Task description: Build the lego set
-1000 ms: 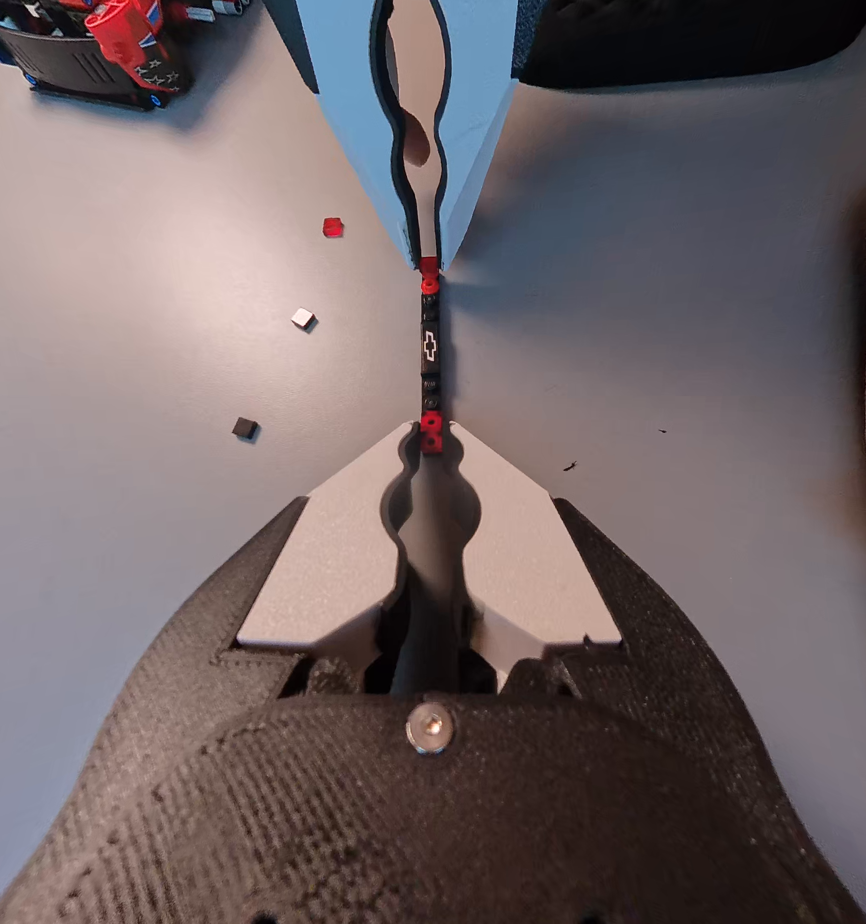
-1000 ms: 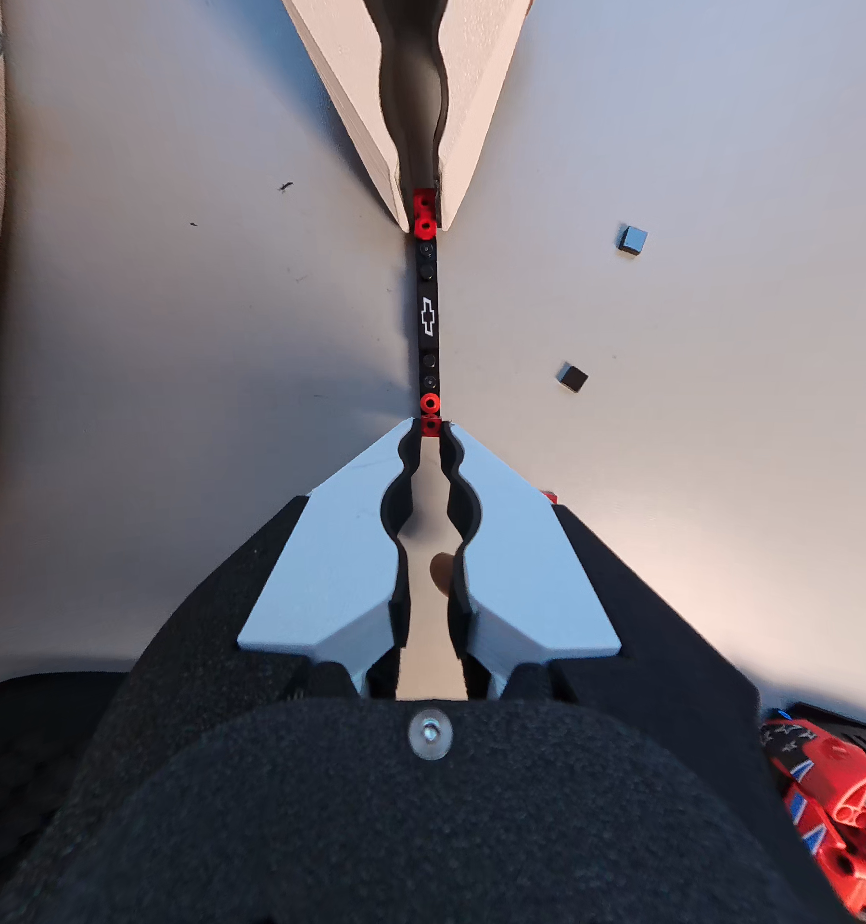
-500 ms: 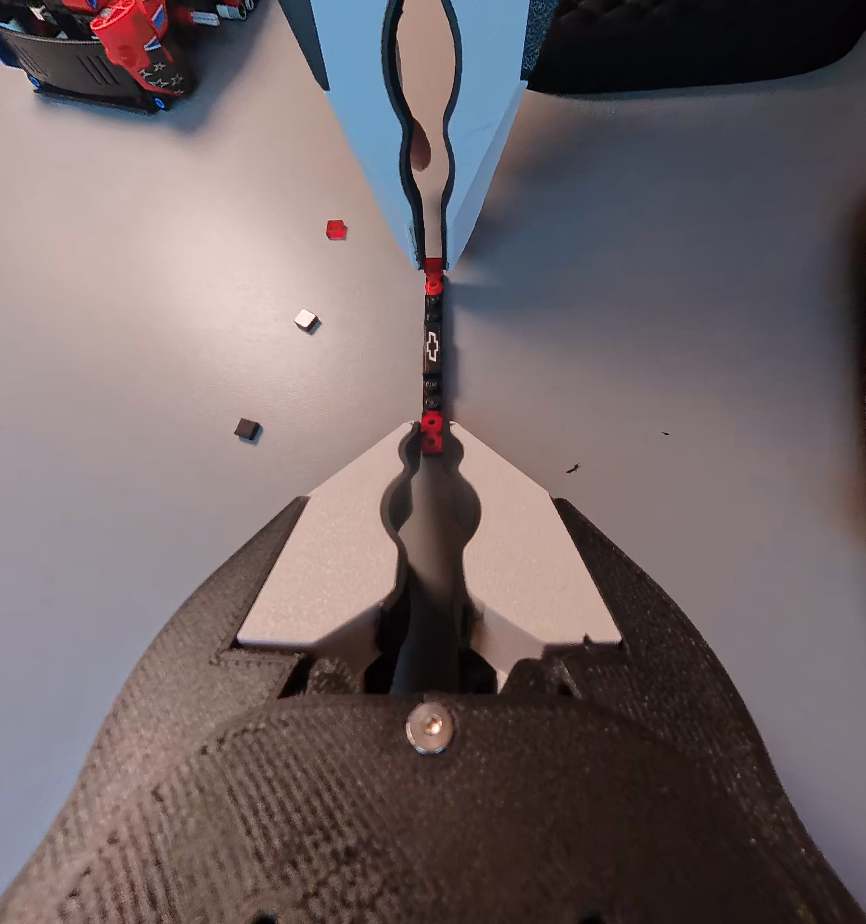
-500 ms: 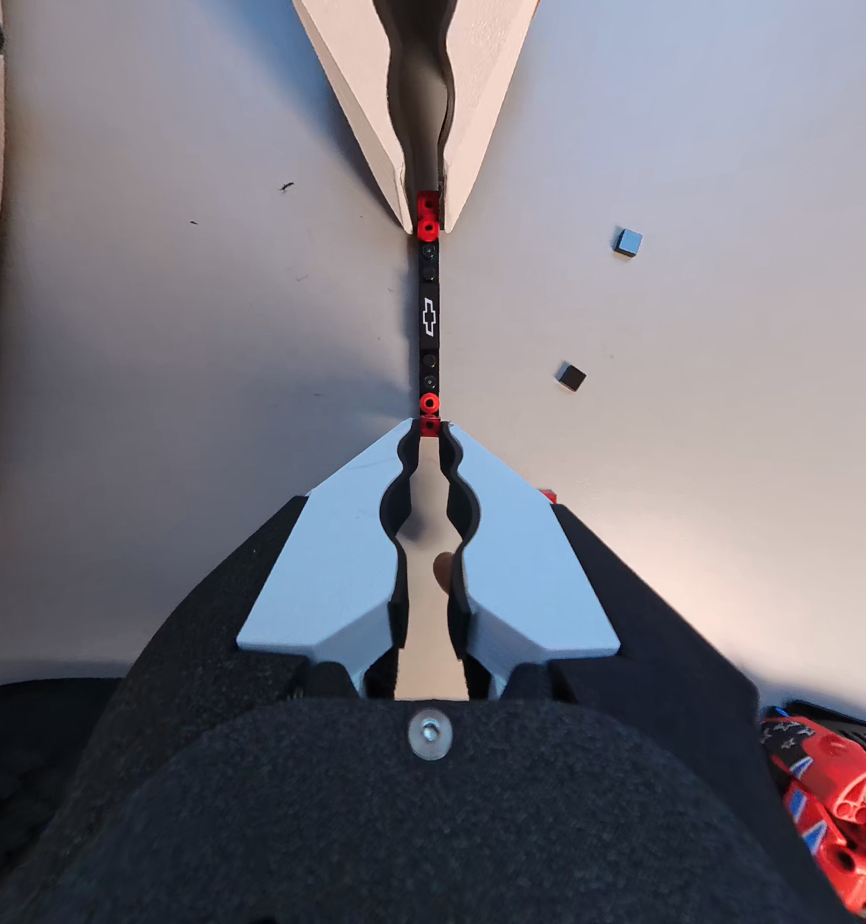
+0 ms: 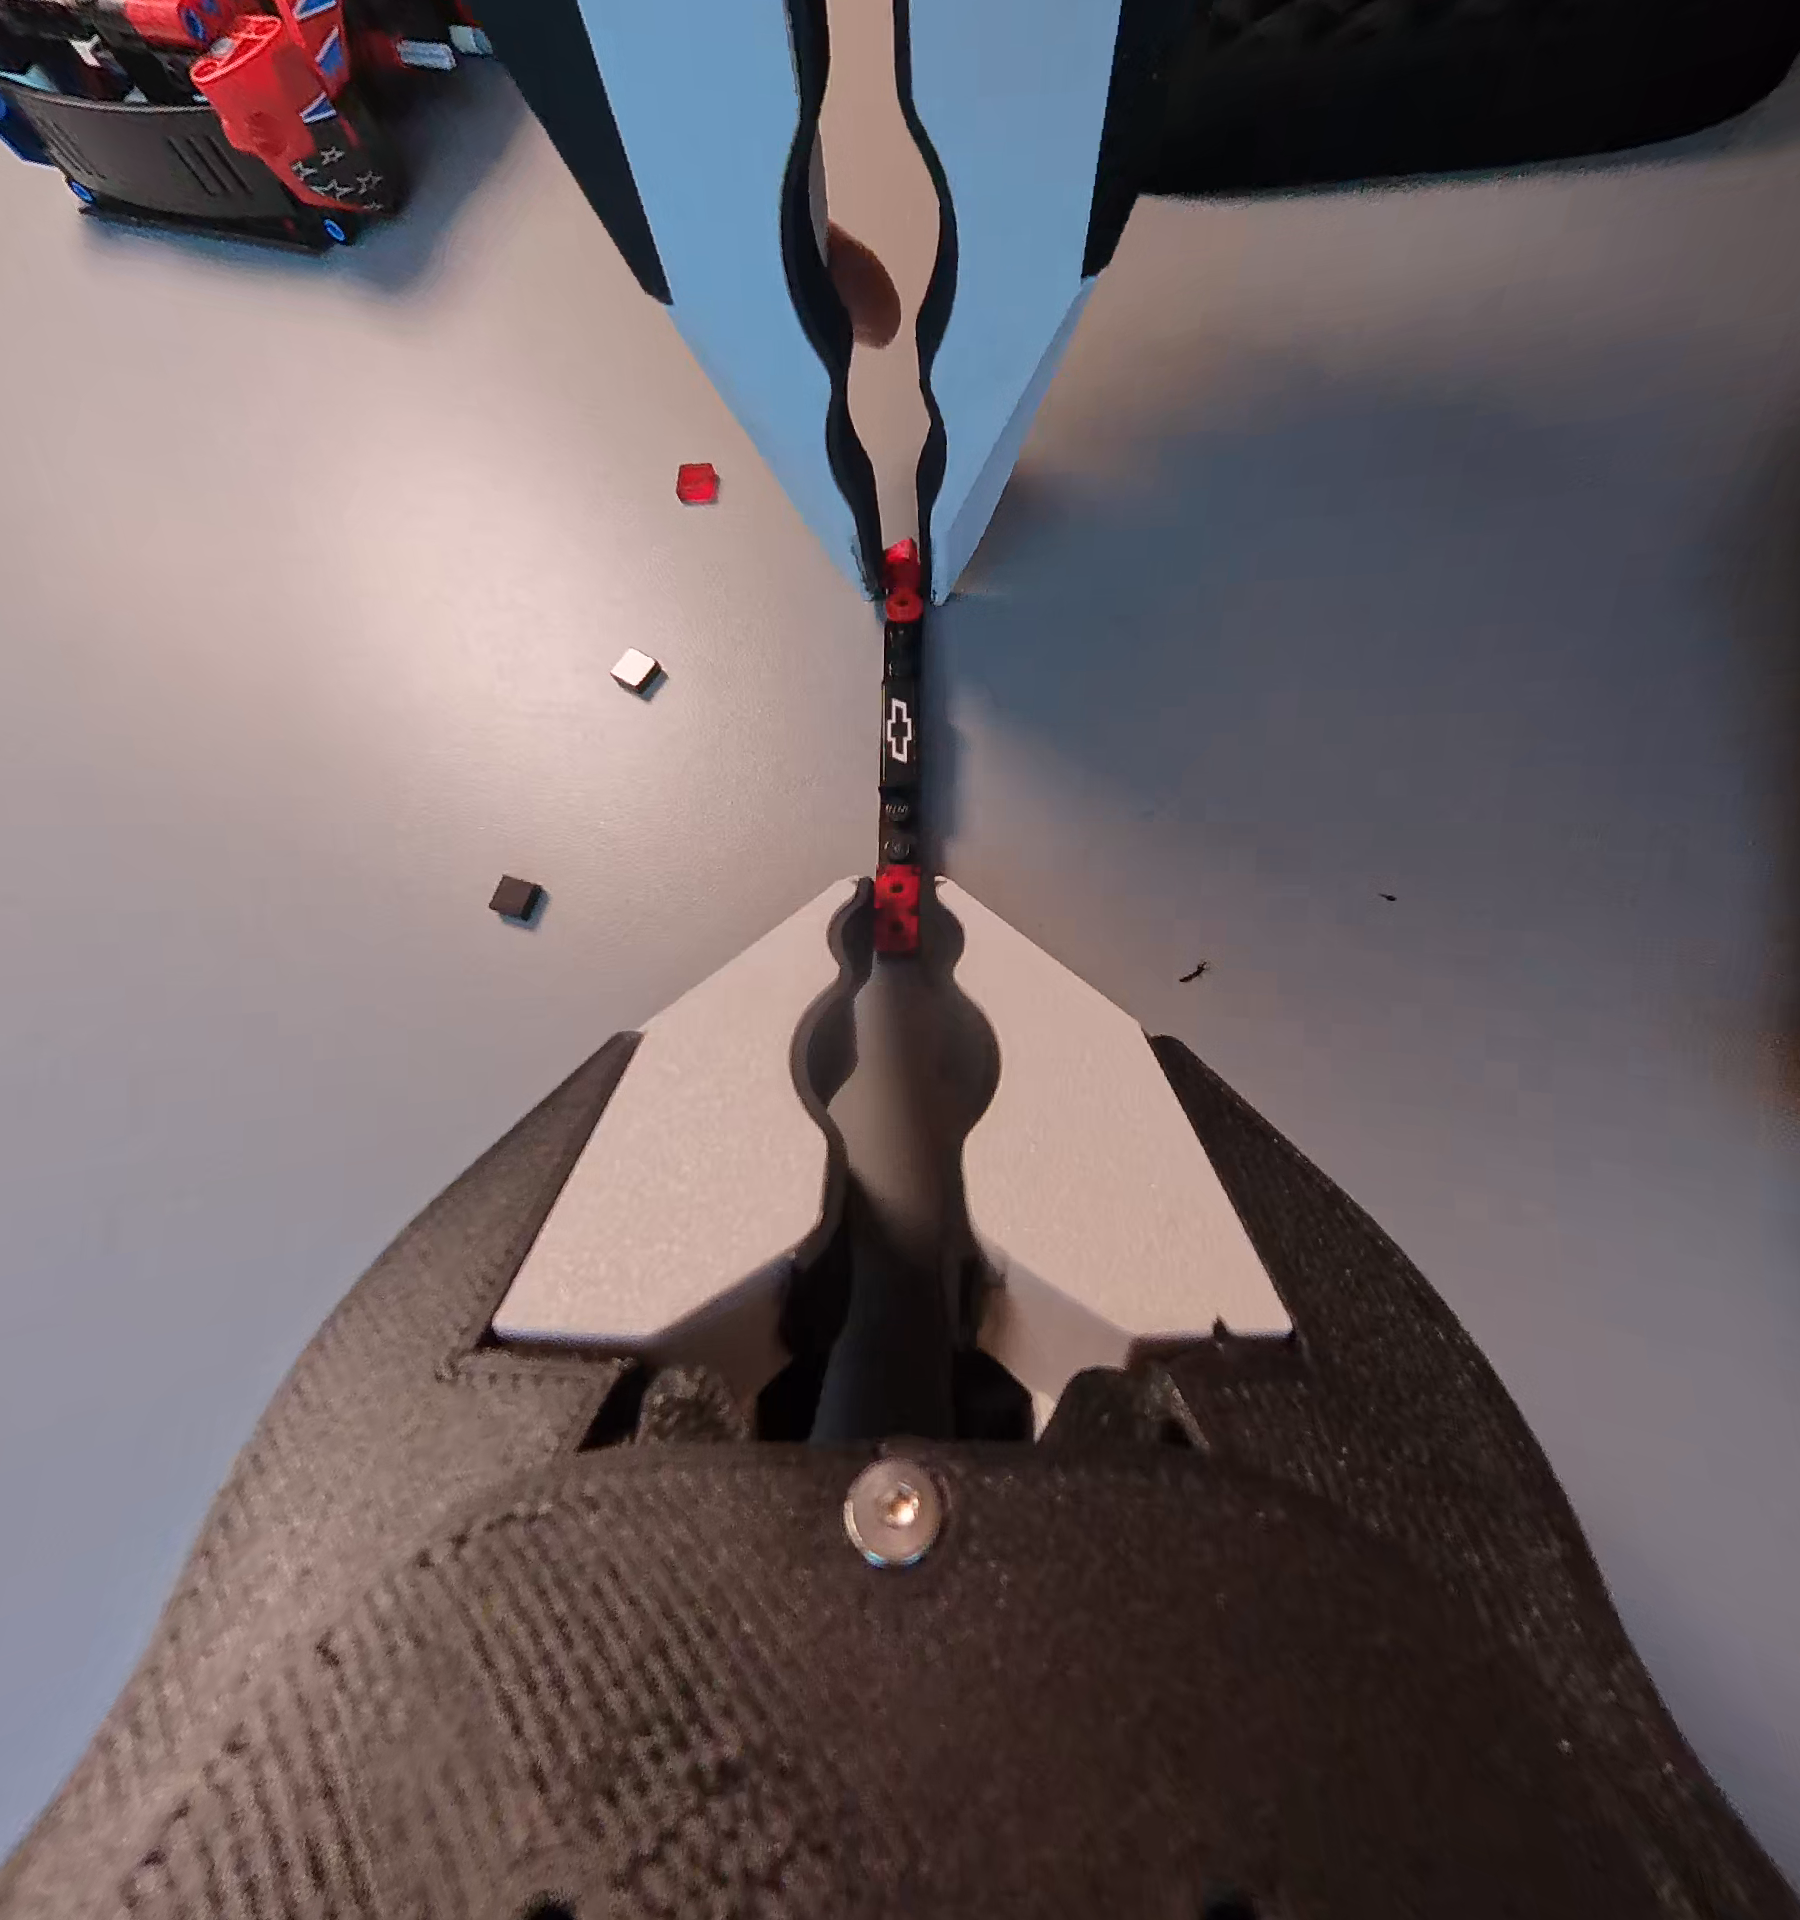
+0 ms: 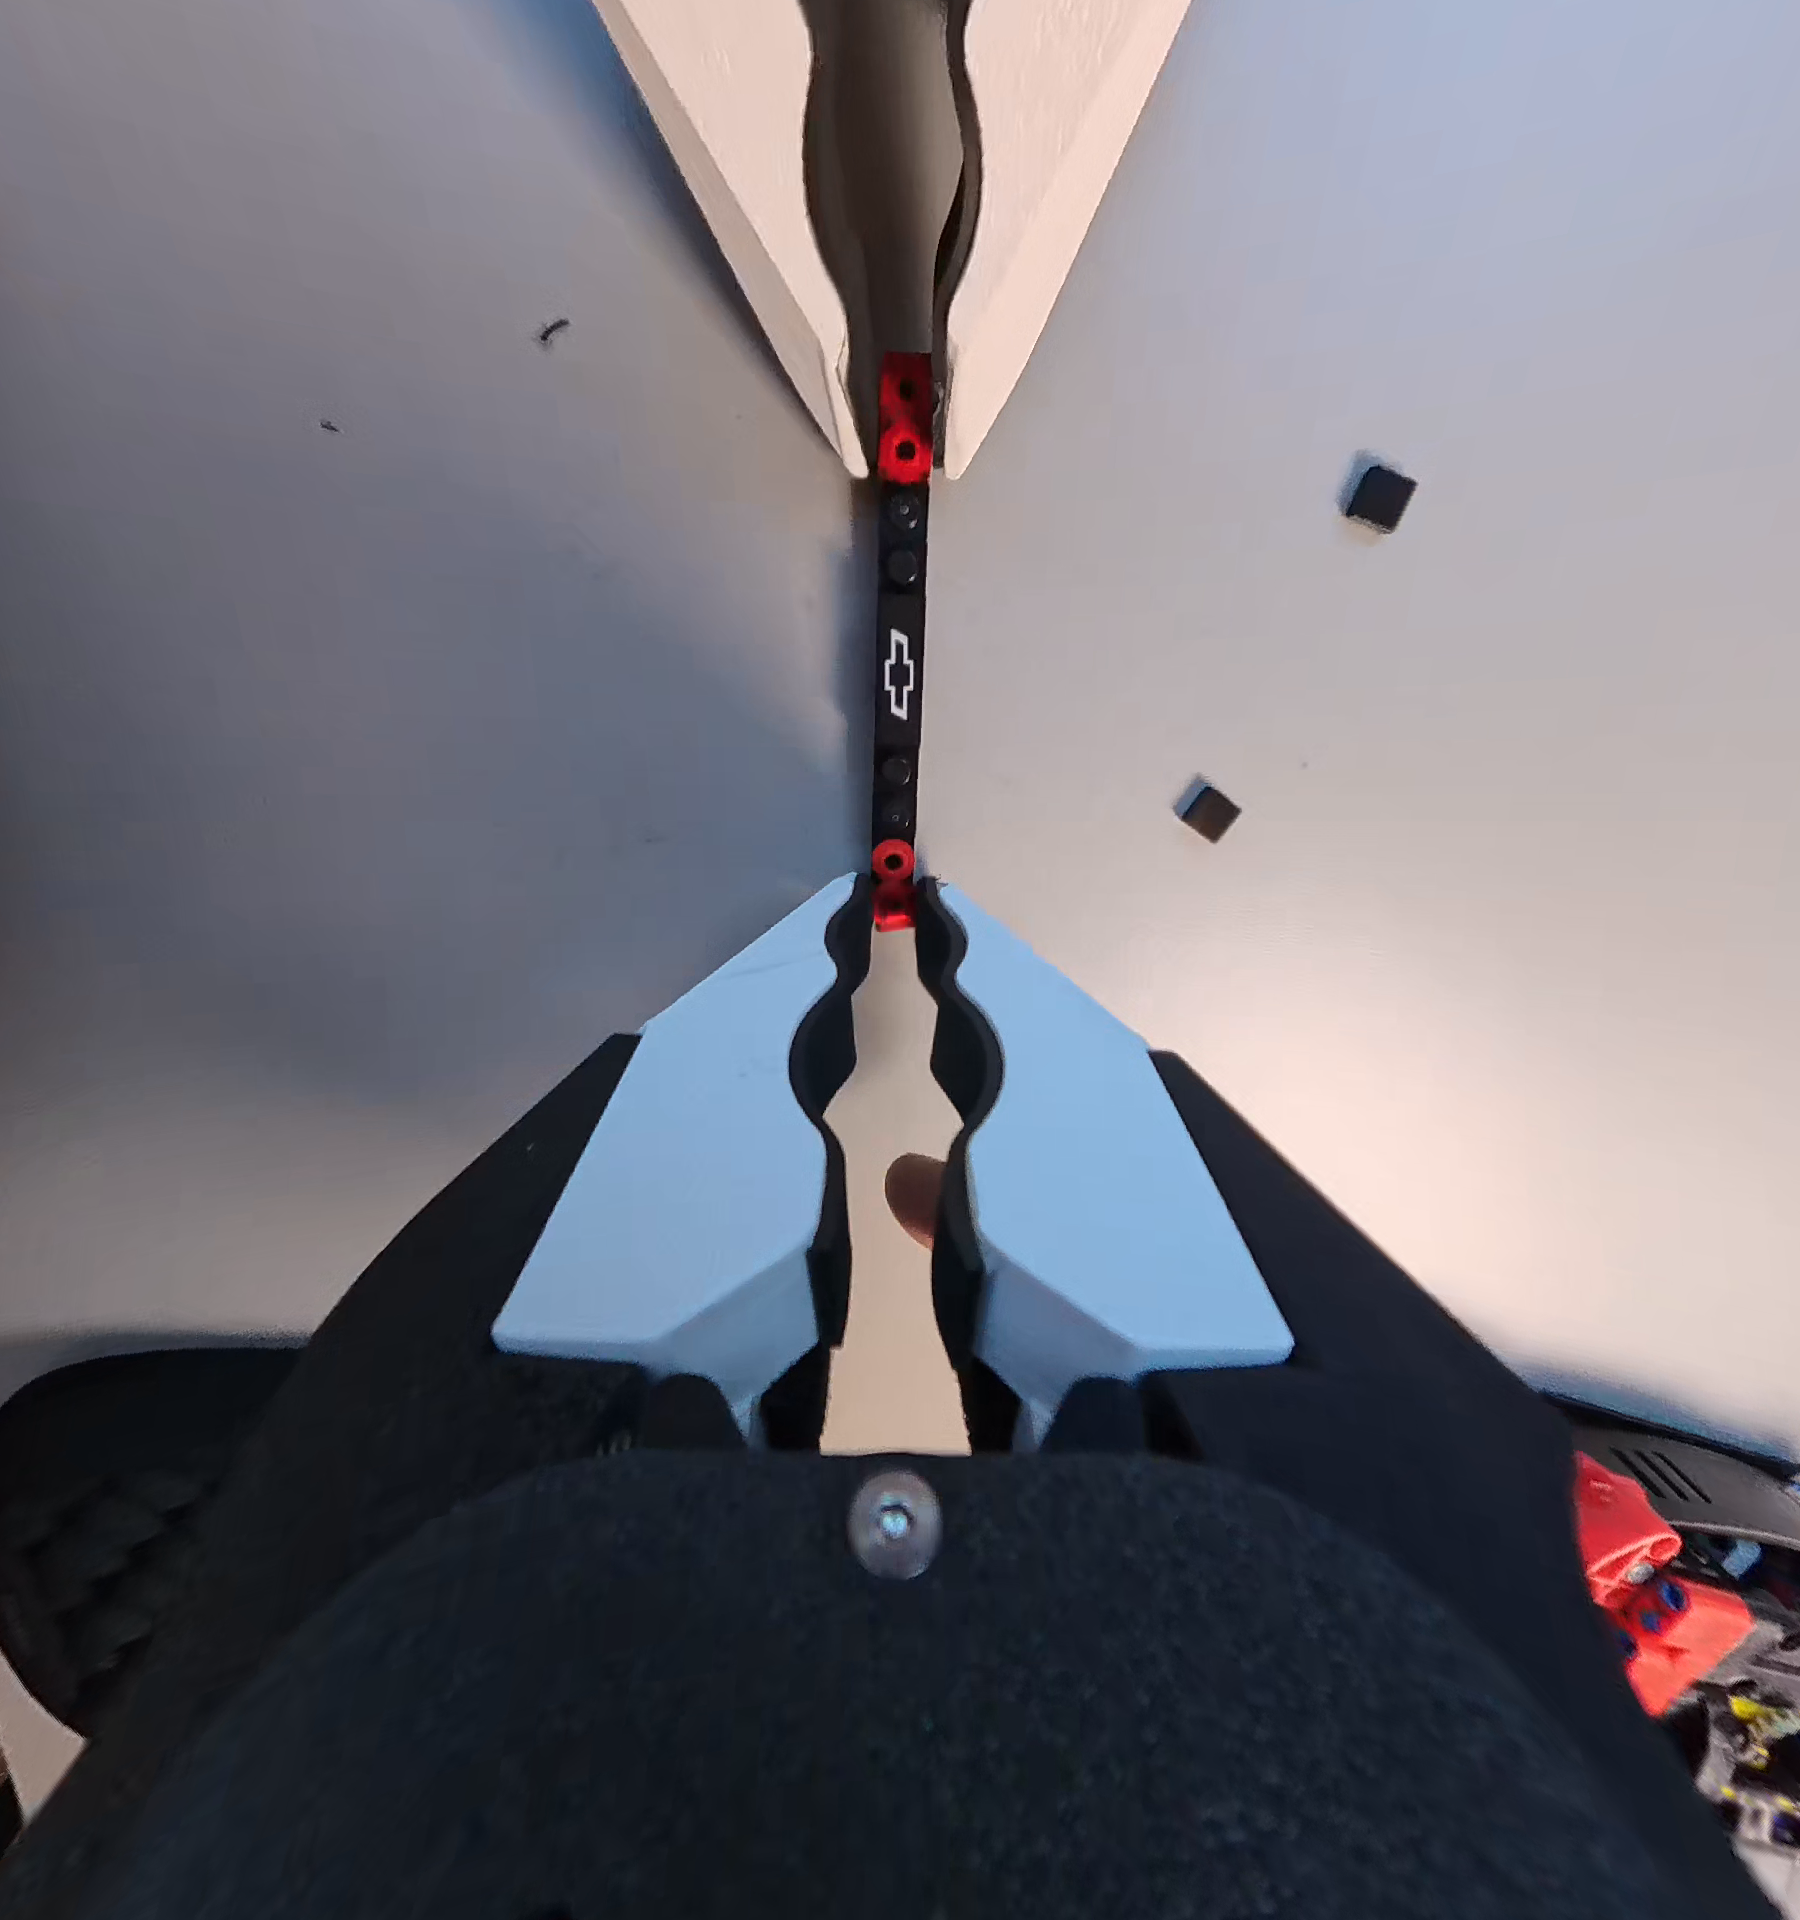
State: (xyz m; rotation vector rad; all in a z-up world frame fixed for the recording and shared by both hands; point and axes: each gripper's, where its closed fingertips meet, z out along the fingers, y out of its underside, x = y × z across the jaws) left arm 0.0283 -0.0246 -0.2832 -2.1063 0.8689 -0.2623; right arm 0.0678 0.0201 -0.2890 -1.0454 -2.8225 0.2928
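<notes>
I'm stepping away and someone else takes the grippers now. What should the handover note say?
Left gripper: shut on the near red end of the black strip.
Right gripper: shut on the strip's other red end.
The strip spans between them over the table.
Loose: red tile, pale tile, black tile.
Partly built model sits far left.
Left to do: probably fit the strip and tiles to the model.

A black strip (image 5: 898,732) with red ends and a white outline emblem. Pale grey fingers (image 5: 709,1164) on one gripper, light blue fingers (image 6: 688,1174) on the other. Small red (image 5: 696,484), silver (image 5: 635,669) and black (image 5: 515,897) squares on a grey table (image 5: 252,727).
</notes>
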